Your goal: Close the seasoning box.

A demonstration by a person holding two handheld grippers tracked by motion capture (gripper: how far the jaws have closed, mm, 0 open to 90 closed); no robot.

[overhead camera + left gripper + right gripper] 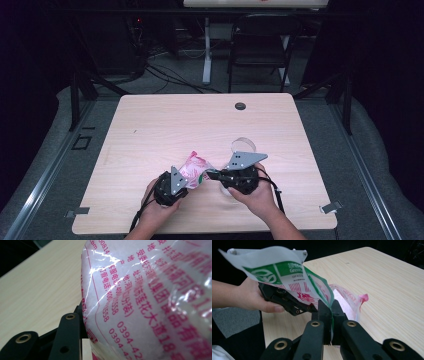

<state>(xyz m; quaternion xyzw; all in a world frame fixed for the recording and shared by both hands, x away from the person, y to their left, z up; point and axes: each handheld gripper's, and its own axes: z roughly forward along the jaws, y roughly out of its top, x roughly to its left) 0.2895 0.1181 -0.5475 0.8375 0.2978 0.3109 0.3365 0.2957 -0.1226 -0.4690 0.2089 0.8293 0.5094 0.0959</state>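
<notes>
From the high view I had the left gripper (181,186) low on the table (150,130), at about seven o'clock from the table's centre, with the person's left hand (155,202) wrapped around its body. Its jaws were clamped on the lower left part of a plastic bag (195,170) printed in pink and red, which stood up off the wood between the two tools. In the left gripper view the bag (150,302) pressed right up against the lens, a clear film with pink lettering over white contents, and one black jaw met the film at its lower left edge; I could not see the other jaw behind the bag.

Just right of the bag, at roughly five o'clock from the table's centre, I held the right gripper (214,175), with the right hand (257,197) beneath it. In the right gripper view its jaws (329,312) were pinched together on the bag's green-and-white edge (287,275), the film fanning up and to the left from the pinch. Beyond it the left hand (249,297) gripped the other tool.

At one o'clock from the right gripper a clear round cup (243,146) sat on the table, close behind the grey plate. A dark grommet (240,106) sat near the far edge, at twelve o'clock.
</notes>
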